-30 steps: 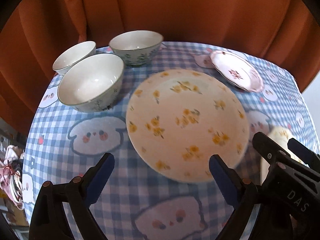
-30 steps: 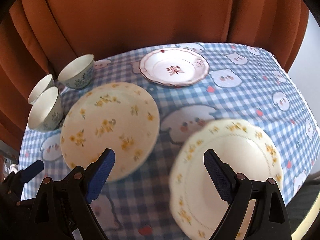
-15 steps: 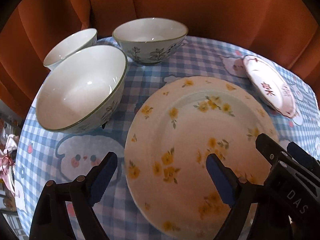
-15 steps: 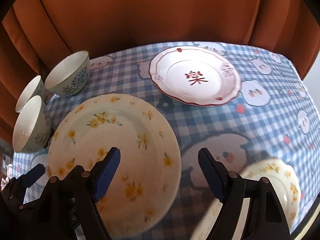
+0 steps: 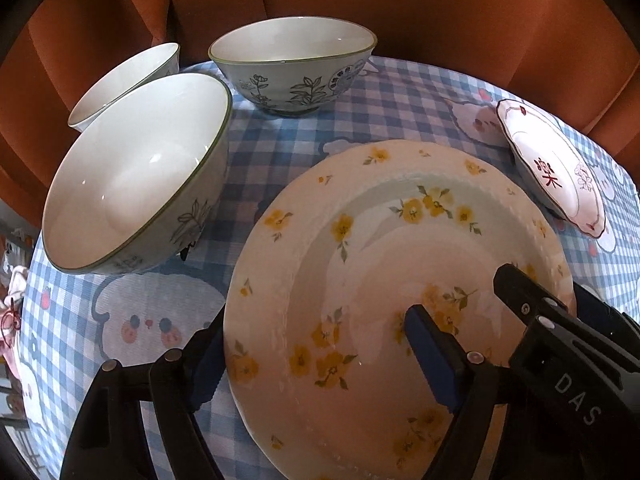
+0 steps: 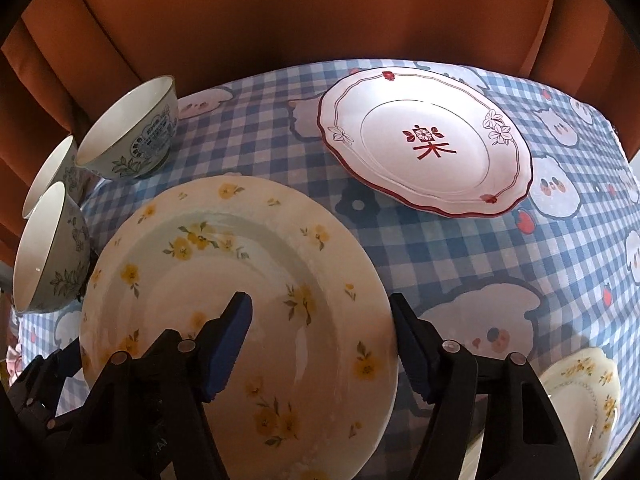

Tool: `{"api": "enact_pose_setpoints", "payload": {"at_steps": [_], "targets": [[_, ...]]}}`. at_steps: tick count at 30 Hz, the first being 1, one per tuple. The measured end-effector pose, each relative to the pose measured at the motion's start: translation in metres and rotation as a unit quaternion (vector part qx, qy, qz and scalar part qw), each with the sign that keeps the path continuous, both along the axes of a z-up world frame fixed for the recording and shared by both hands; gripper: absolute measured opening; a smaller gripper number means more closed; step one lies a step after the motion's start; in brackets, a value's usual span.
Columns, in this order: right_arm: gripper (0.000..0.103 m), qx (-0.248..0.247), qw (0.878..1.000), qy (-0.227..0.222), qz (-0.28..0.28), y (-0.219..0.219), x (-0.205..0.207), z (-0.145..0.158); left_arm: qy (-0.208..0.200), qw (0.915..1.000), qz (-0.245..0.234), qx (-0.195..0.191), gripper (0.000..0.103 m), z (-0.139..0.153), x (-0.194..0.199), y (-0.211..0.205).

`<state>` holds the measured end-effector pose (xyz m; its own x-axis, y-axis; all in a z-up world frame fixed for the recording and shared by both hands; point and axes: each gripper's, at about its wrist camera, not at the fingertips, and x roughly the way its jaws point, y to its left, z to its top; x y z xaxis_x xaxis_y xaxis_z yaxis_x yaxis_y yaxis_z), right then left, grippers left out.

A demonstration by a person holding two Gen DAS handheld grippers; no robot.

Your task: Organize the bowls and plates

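Note:
A large cream plate with yellow flowers lies on the checked tablecloth. My left gripper is open and straddles the plate's left rim, one finger under it and one over it. My right gripper is open and straddles the plate's right rim the same way. Three white bowls with dark floral print stand at the far left. A white plate with a red rim lies at the far right.
A second cream flowered plate sits at the near right edge of the table. Orange curtains hang close behind the table. The tablecloth is blue and white with cartoon faces.
Both grippers have moved forward and down onto the large flowered plate, and their fingers now straddle its opposite rims. The second flowered plate has dropped to the right edge of the right wrist view.

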<state>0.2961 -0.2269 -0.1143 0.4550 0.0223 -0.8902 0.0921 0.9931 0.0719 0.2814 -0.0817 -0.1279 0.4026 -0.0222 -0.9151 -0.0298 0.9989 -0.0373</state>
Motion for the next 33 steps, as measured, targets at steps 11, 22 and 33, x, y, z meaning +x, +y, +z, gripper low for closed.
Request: {"api": "enact_pose_setpoints", "payload": {"at_steps": [11,22,33], "targets": [[0.072,0.003,1.000,0.017,-0.004,0.012,-0.033,0.001,0.012,0.9995,-0.022,0.017,0.083,0.002,-0.036,0.011],[0.072,0.006,0.999,0.039,-0.009,0.034,-0.096,0.000,0.032,0.9977,-0.054,0.026,0.083,0.001,-0.090,0.032],[0.059,0.006,0.999,0.042,0.015,0.036,-0.098,-0.002,0.031,0.9979,-0.056,0.012,0.083,0.002,-0.093,0.041]]}}
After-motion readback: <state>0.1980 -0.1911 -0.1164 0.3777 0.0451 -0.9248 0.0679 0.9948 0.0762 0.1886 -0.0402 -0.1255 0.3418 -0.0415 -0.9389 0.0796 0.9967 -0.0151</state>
